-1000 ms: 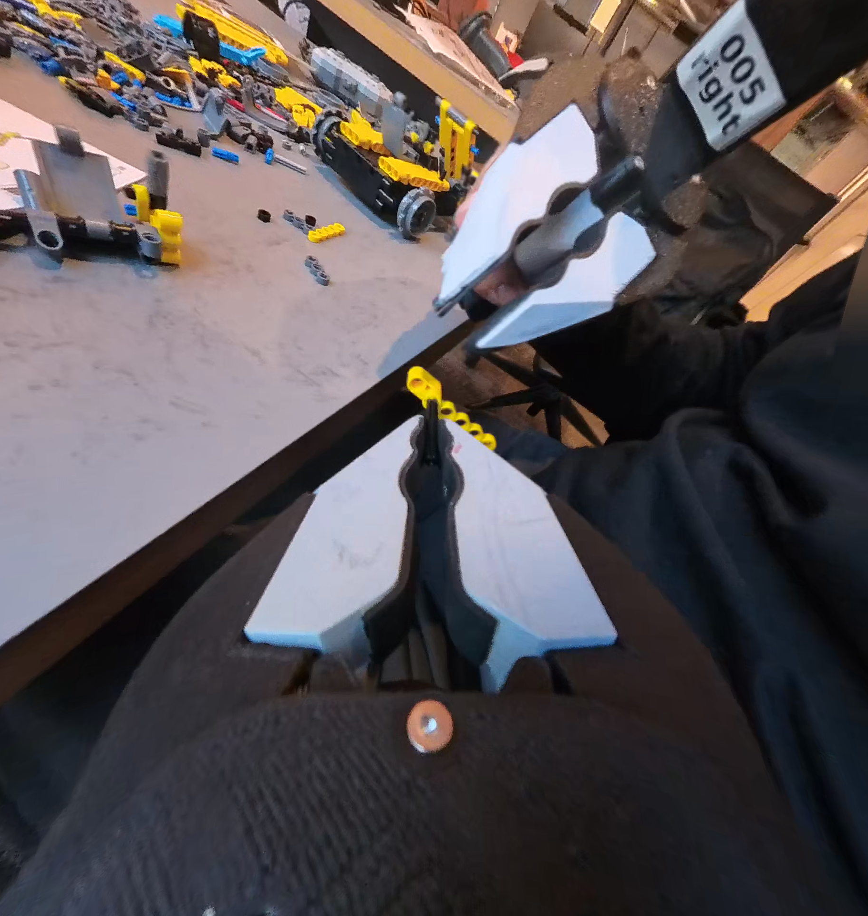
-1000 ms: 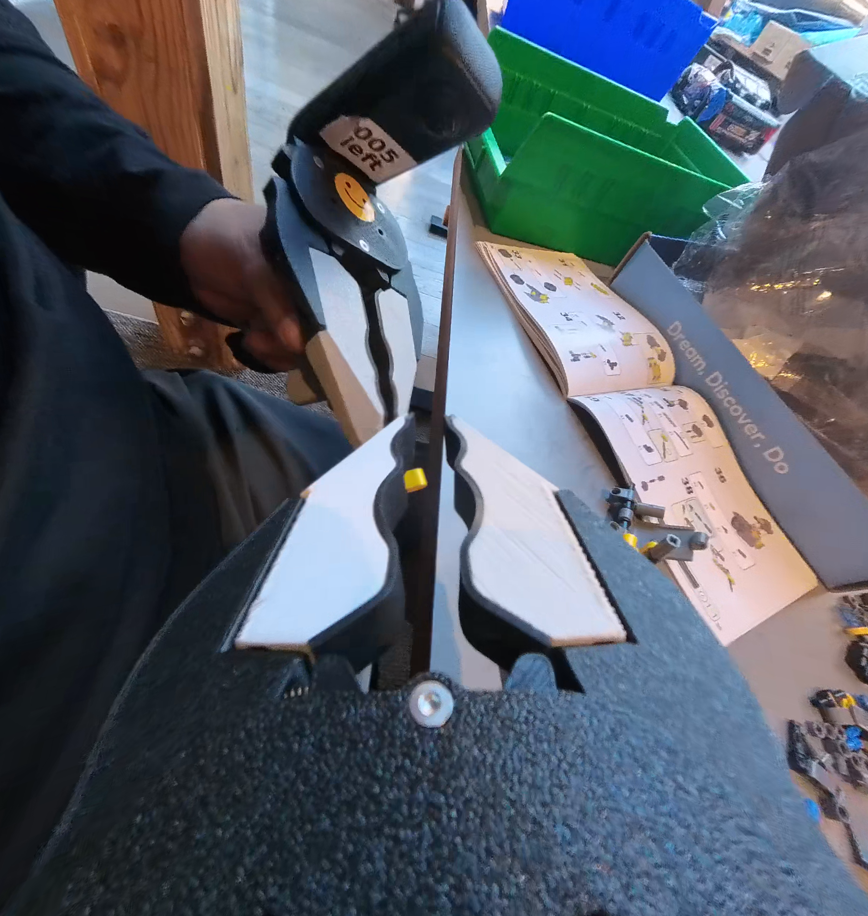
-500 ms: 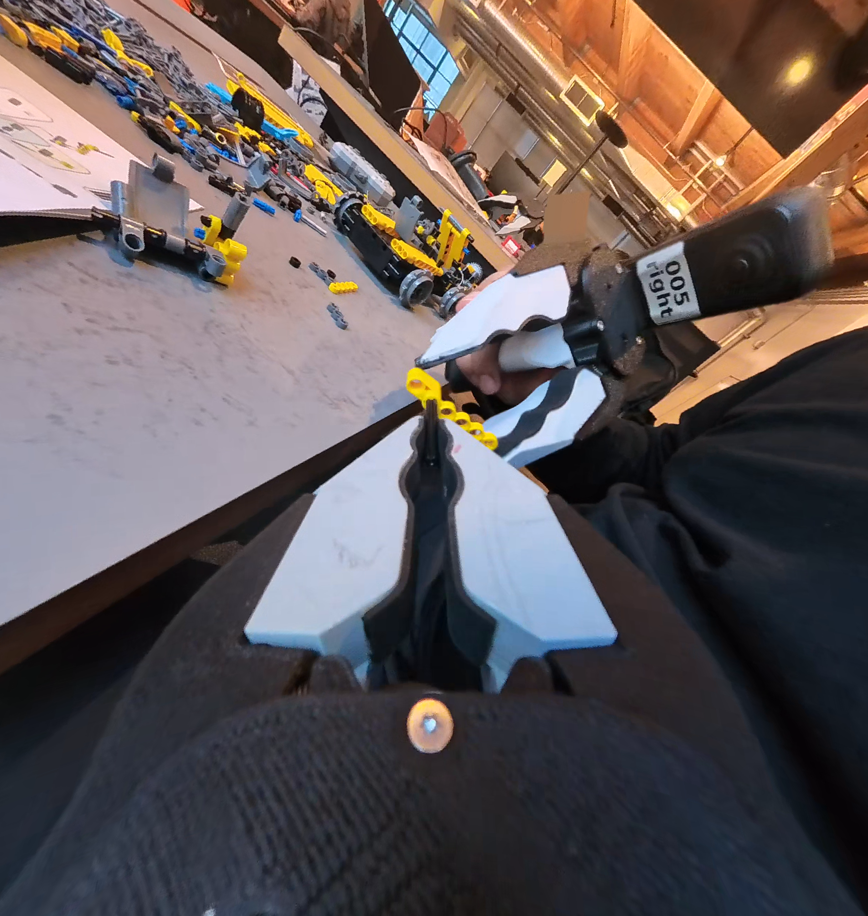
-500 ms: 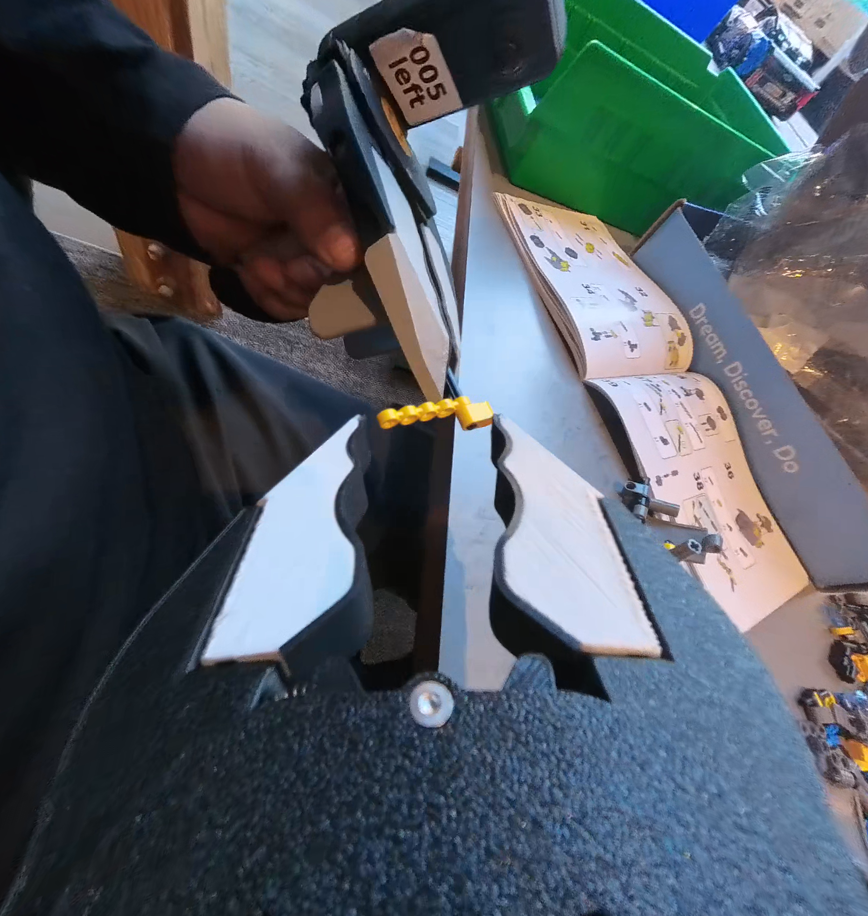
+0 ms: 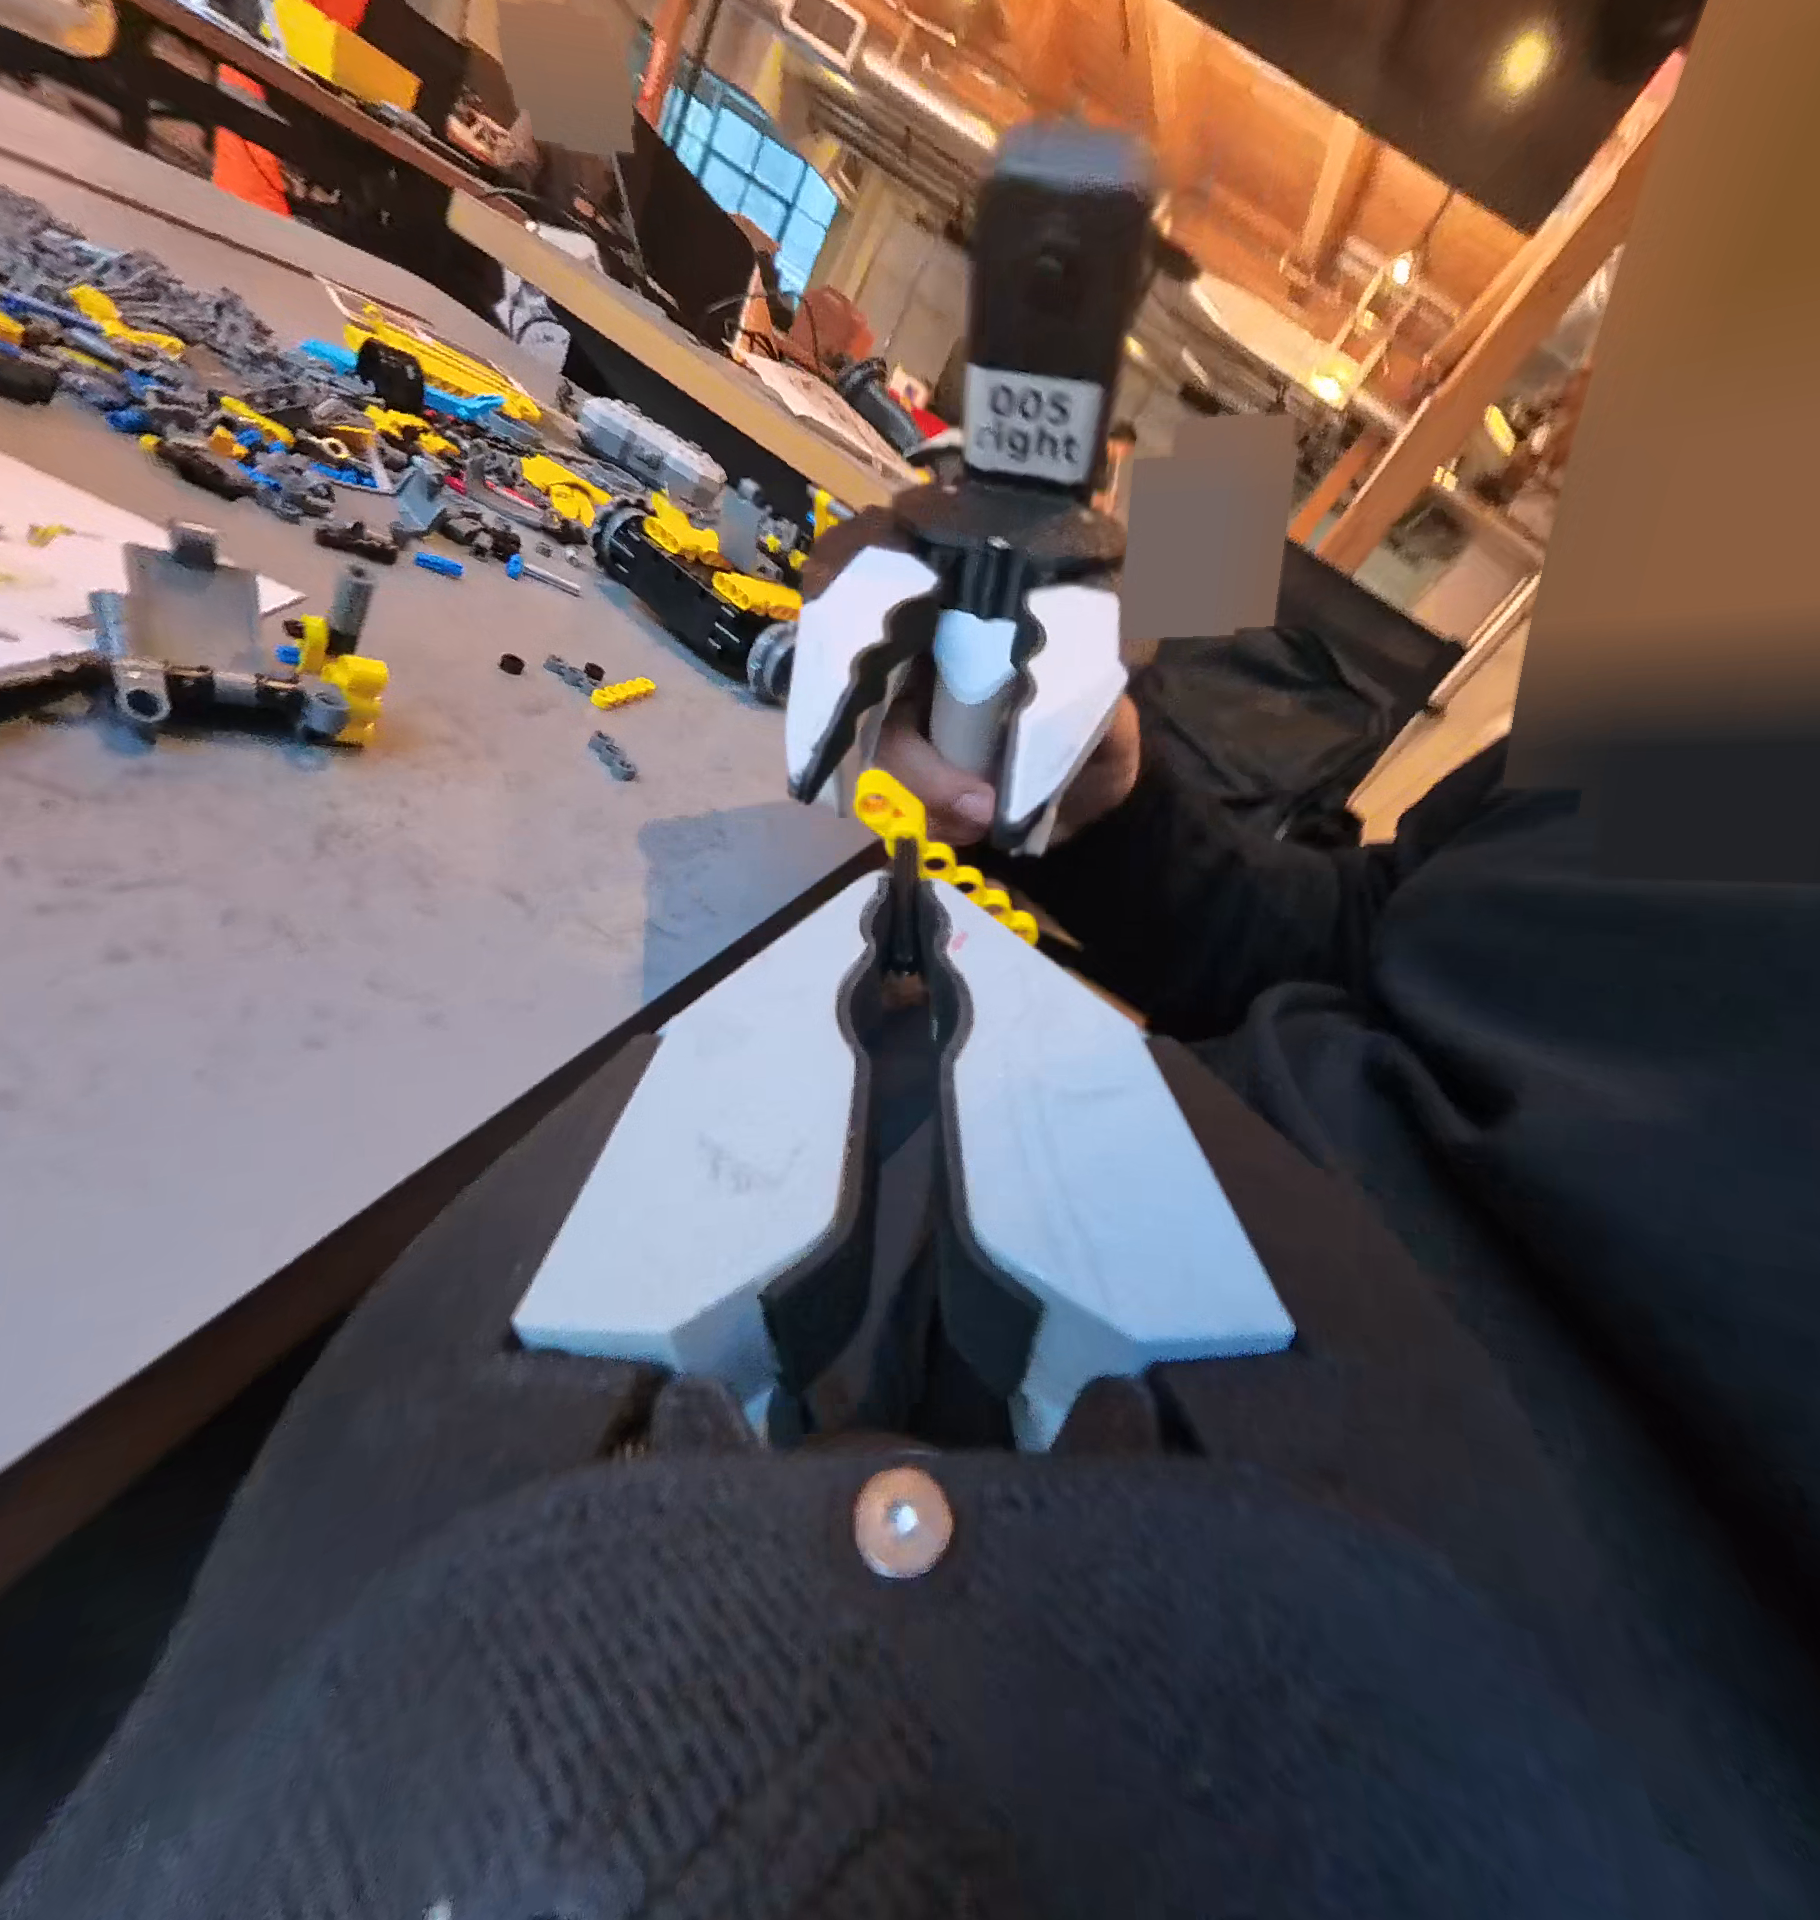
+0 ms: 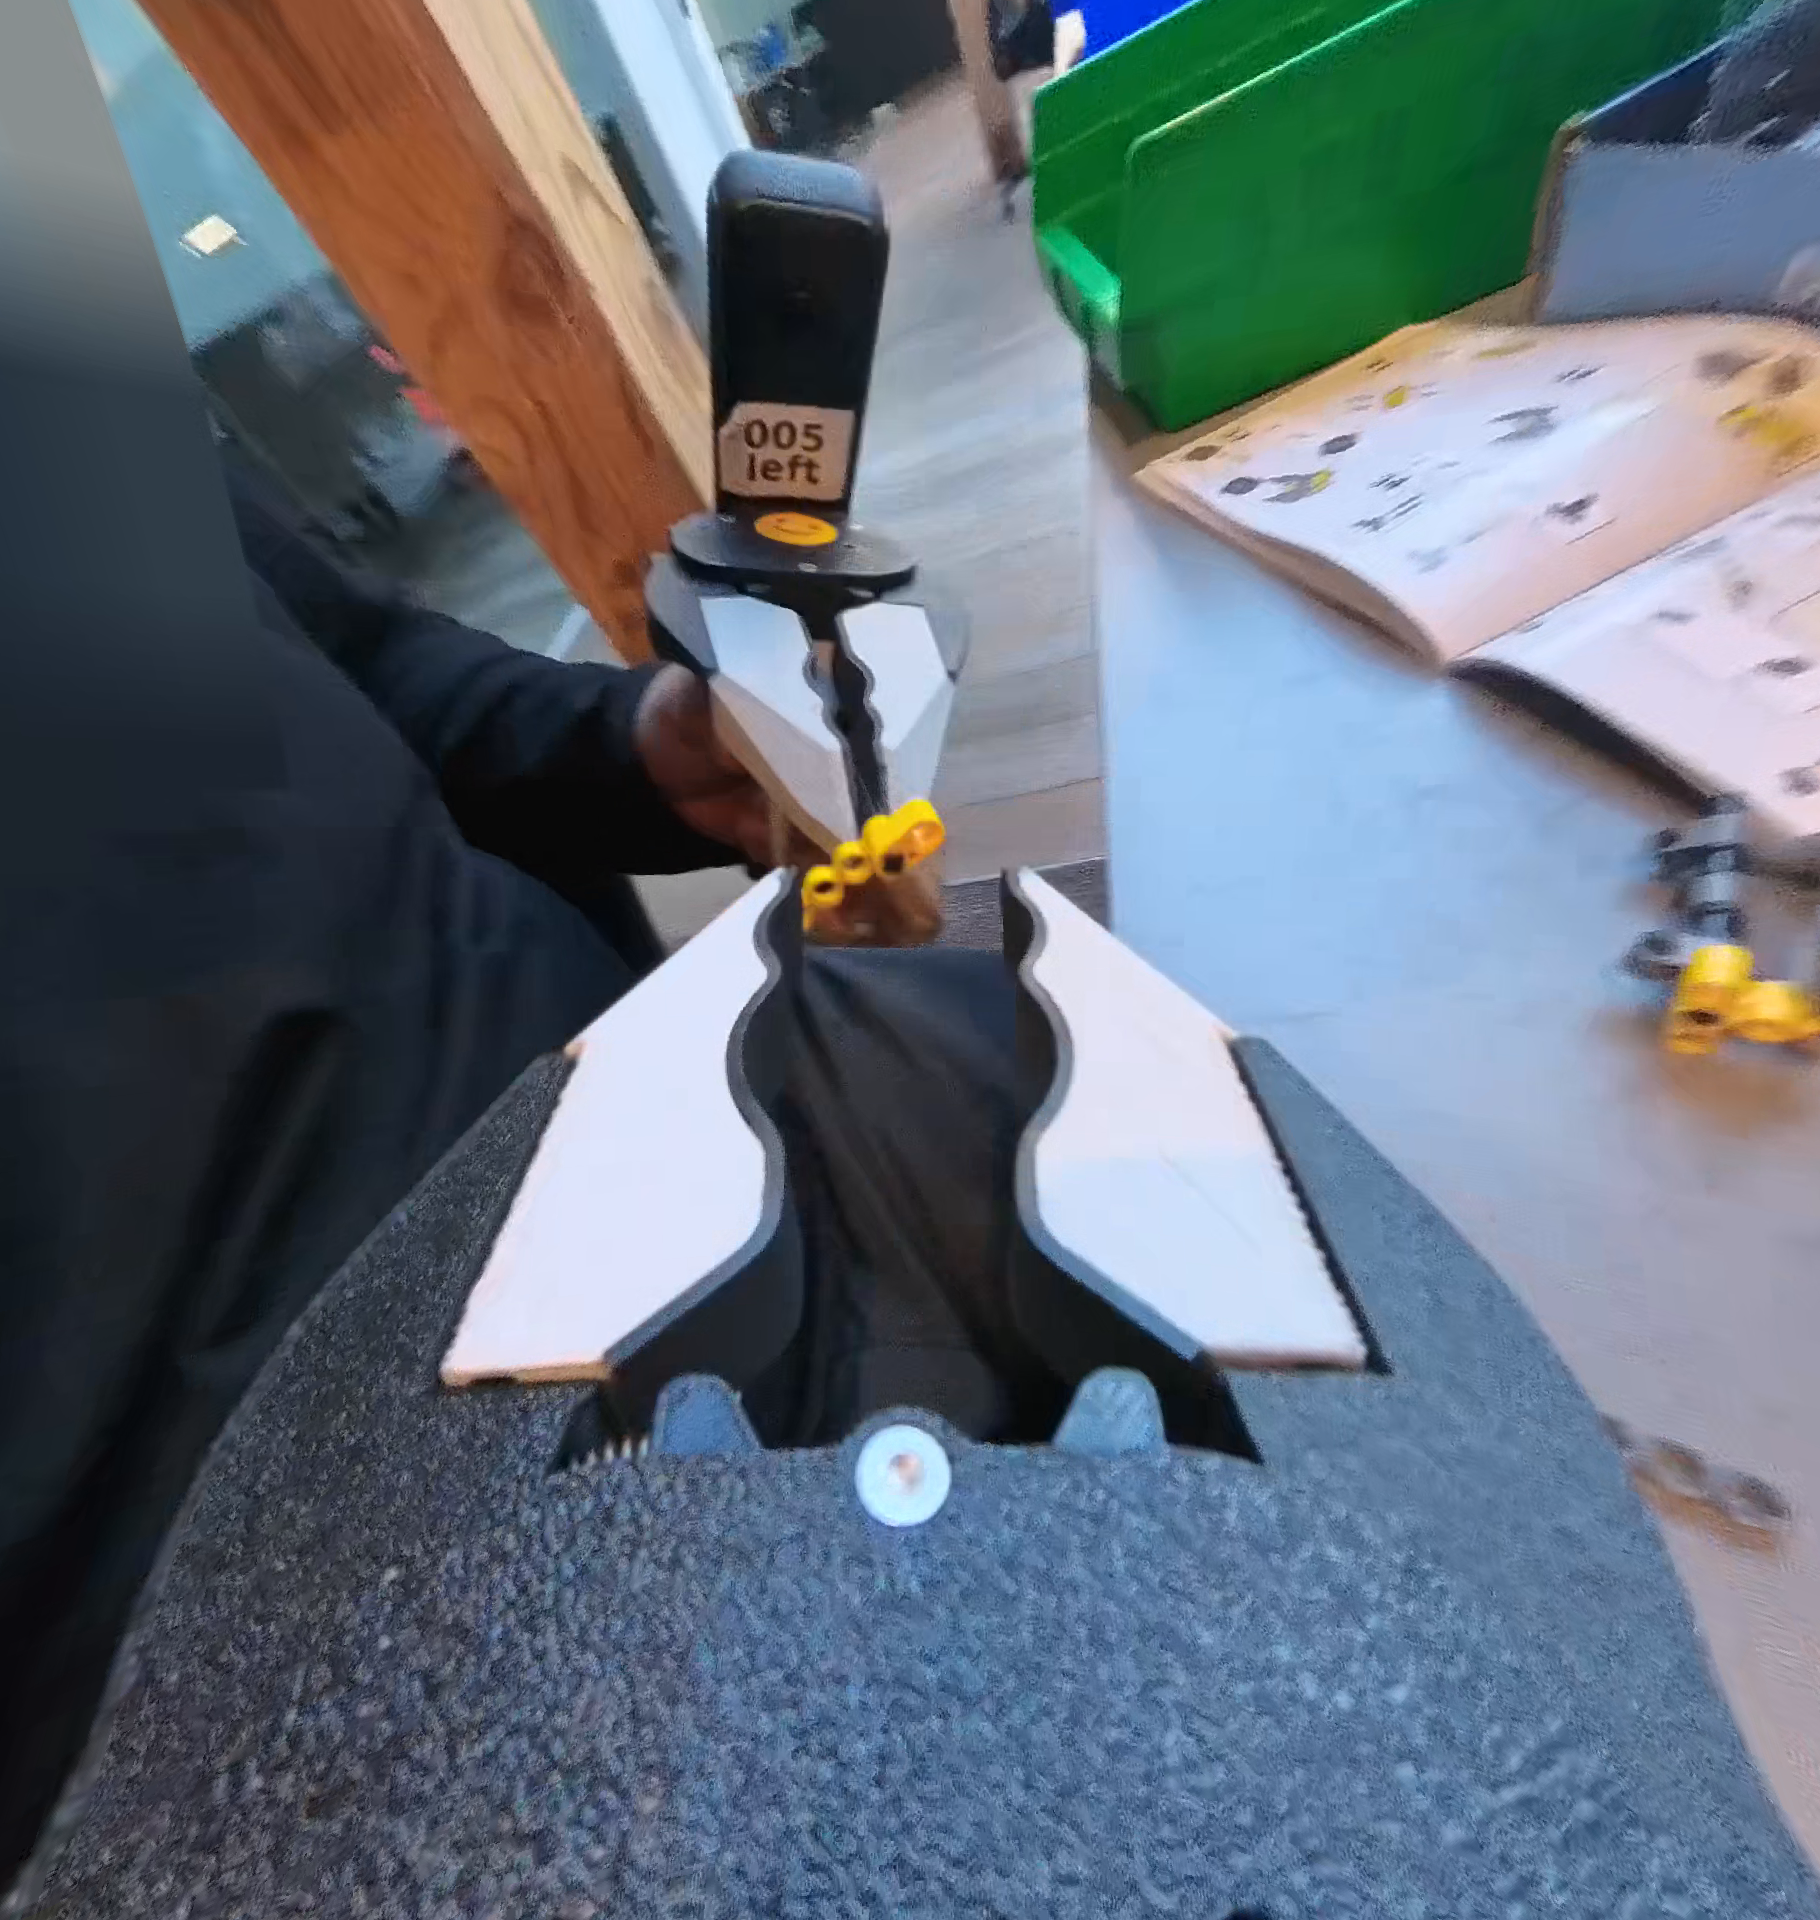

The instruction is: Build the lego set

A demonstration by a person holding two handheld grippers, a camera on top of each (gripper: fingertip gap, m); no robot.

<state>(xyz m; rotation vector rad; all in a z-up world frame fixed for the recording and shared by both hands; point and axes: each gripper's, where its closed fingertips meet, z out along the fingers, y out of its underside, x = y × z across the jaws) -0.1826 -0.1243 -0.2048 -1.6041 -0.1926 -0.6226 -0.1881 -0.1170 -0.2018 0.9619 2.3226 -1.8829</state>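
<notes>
Left wrist view: the left claw (image 5: 901,868) is seen clamped on a yellow beam (image 5: 937,862), gripped near one end, with the row of holes trailing off to the right.
Beam position: it is held in the air, just off the counter edge (image 5: 573,1049), over a dark-clothed lap.
Right claw: the right claw (image 6: 898,883) is held apart, nothing gripped; the beam (image 6: 870,854) is seen just beyond its tips, nearer the left finger.
Containers: green bins (image 6: 1301,208) are stood at the far end of the counter (image 6: 1353,883); what is in them cannot be told. A grey box (image 6: 1695,218) is set beside them, its contents hidden.
Open room: a bare stretch of counter is left along the near edge; the space between the two claws is taken up only by the beam.
Around: an open instruction booklet (image 6: 1560,540) is laid on the counter, with a small grey-and-yellow assembly (image 5: 241,655) near it. A tracked black-and-yellow model (image 5: 708,582) and a heap of loose parts (image 5: 210,374) are spread farther off, well apart from both claws.
</notes>
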